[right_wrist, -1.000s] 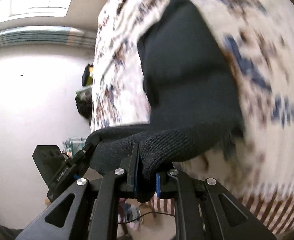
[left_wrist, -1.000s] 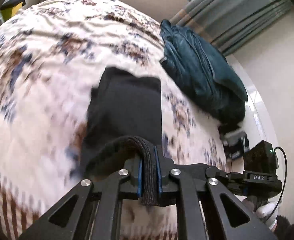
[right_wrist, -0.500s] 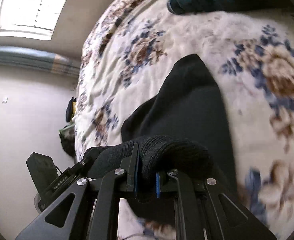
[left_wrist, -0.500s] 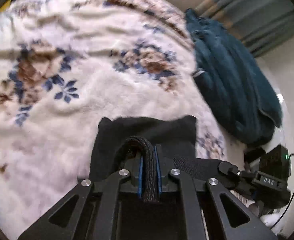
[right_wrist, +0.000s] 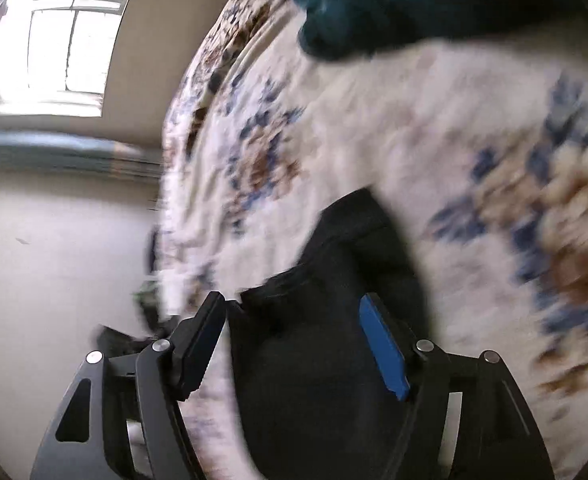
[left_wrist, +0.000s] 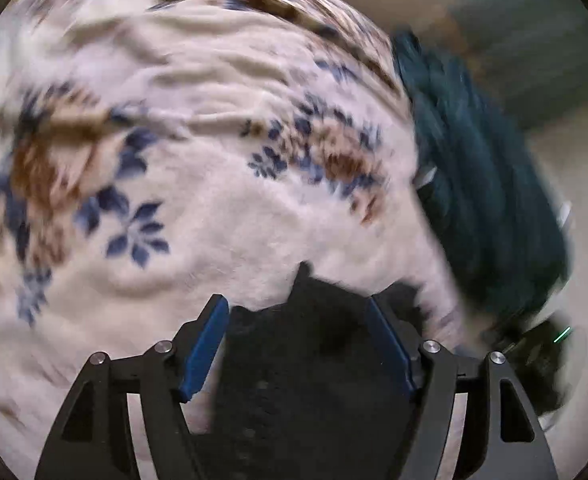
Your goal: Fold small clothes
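A small black knit garment point(left_wrist: 306, 360) lies folded on a cream floral blanket point(left_wrist: 221, 208). My left gripper point(left_wrist: 298, 308) is open, its blue-padded fingers spread on either side of the garment's far edge, just above it. In the right wrist view the same black garment point(right_wrist: 334, 344) lies between the spread fingers of my open right gripper point(right_wrist: 294, 304). Neither gripper holds the cloth. Both views are blurred by motion.
A dark teal blanket point(left_wrist: 478, 184) is heaped at the right edge of the bed; it also shows in the right wrist view point(right_wrist: 394, 4) at the top. The blanket's left edge point(right_wrist: 173, 200) drops off toward a wall and window.
Both grippers were shut on the garment's ribbed edge, carried it forward over itself, and have now opened and let it go. The garment lies doubled on the blanket.
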`<state>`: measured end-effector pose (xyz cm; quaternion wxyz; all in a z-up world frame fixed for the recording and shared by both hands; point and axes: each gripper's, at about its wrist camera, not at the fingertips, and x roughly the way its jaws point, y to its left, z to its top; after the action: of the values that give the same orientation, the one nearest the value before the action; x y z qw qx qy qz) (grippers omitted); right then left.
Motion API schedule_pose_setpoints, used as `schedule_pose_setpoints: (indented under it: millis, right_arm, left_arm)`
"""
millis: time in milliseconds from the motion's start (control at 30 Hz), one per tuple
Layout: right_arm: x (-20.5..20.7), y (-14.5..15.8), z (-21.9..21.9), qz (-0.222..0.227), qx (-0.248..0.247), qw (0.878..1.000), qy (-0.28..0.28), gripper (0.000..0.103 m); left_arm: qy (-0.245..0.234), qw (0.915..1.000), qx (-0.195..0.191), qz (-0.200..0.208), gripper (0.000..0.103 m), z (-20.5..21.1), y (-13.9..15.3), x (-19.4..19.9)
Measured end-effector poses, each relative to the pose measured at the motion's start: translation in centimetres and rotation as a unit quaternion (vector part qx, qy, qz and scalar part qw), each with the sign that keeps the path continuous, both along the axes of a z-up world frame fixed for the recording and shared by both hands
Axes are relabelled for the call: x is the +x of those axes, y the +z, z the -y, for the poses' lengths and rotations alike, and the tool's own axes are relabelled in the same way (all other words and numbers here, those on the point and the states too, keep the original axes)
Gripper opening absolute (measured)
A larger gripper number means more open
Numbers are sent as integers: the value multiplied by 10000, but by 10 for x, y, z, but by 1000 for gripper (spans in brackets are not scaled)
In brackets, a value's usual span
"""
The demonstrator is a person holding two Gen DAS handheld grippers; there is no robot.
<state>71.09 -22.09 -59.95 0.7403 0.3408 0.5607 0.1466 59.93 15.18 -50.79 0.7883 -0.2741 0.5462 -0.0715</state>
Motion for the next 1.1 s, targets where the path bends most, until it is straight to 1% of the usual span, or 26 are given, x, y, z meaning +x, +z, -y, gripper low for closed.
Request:
schedule_pose_setpoints:
  millis: [33, 67, 100, 133, 167, 200, 233, 267, 300, 367, 433, 567, 633, 667, 733, 767, 800, 833, 867, 900, 933, 967, 1000, 1033, 1067, 1100]
  right_arm:
    - [1, -2, -3, 22, -211, 9997, 119, 72]
    - [3, -6, -7, -1, -419, 9988, 270, 72]
    - [4, -10, -11, -20, -529, 9978, 387, 72]
    - [9, -17, -19, -59, -676, 9963, 523, 72]
    - [7, -21, -20, -65, -717, 9958, 566, 71]
    - [8, -25, -25, -57, -736, 9954, 616, 65]
    - [11, -31, -32, -85, -801, 9942, 718, 43]
    - [13, -36, -39, -166, -898, 9925, 810, 23]
    - [14, -39, -42, -223, -964, 9916, 831, 8]
    - [13, -36, -50, -104, -1093, 9900, 887, 8]
    - [10, -26, -55, 58, -1219, 9887, 867, 7]
    - [16, -14, -48, 124, -1291, 9905, 465, 7]
    - [22, -12, -53, 193, -1439, 9885, 422, 7]
    - [24, -11, -55, 209, -1513, 9873, 424, 6]
    - [32, -16, -58, 131, -1749, 9838, 366, 6]
    - [35, -21, -58, 56, -1832, 9825, 344, 6]
    - [39, -27, -59, -36, -1908, 9810, 357, 6]
    - [41, -34, -60, -143, -2018, 9786, 366, 7]
    - [43, -40, -61, -246, -2061, 9773, 428, 7]
    - [44, -43, -62, -327, -1994, 9780, 521, 7]
    - [45, -45, -59, -383, -1859, 9802, 560, 9]
    - [44, -44, -54, -457, -1659, 9835, 560, 14]
    - [43, -44, -49, -588, -1519, 9848, 599, 33]
    - [39, -41, -41, -658, -1335, 9867, 653, 48]
    - [34, -36, -34, -630, -1216, 9881, 695, 55]
    - [27, -30, -28, -585, -1146, 9888, 753, 71]
  left_arm:
    - [-310, 9994, 147, -64, 69, 12, -7, 7]
    - [-502, 9984, 243, -121, 69, 20, -12, 12]
    - [-776, 9963, 332, -149, 69, 33, -17, 19]
    - [-940, 9947, 392, -156, 69, 41, -22, 23]
    - [-1078, 9922, 606, -138, 61, 52, -26, 27]
    - [-1242, 9896, 719, 12, 42, 61, -28, 29]
    - [-1345, 9868, 899, 3, 11, 66, -31, 32]
    - [-1399, 9843, 1077, 29, 11, 70, -31, 33]
    - [-1377, 9840, 1119, 130, 10, 69, -29, 32]
    - [-1240, 9846, 1206, 261, 10, 62, -22, 28]
    - [-1126, 9848, 1287, 315, 10, 54, -17, 24]
    - [-1060, 9869, 1212, 120, 10, 40, -27, 39]
    - [-1131, 9852, 1287, 34, 10, 41, -35, 51]
    - [-1206, 9840, 1309, -20, 10, 43, -41, 57]
    - [-1296, 9825, 1315, -264, 11, 45, -58, 66]
    - [-1285, 9825, 1293, -374, 15, 44, -65, 69]
    - [-1222, 9848, 1116, -522, 15, 40, -71, 71]
    - [-1127, 9872, 960, -593, 20, 36, -73, 71]
    - [-913, 9906, 755, -684, 34, 27, -72, 71]
    - [-668, 9933, 600, -727, 42, 15, -69, 68]
    - [-526, 9945, 572, -700, 52, 8, -64, 64]
    - [-351, 9964, 506, -583, 54, -2, -54, 57]
    - [-170, 9979, 429, -449, 57, -13, -42, 47]
    - [-18, 9986, 366, -385, 64, -21, -33, 36]
    - [85, 9993, 238, -283, 68, -28, -24, 23]
    - [163, 9997, 70, -164, 70, -33, -17, 8]
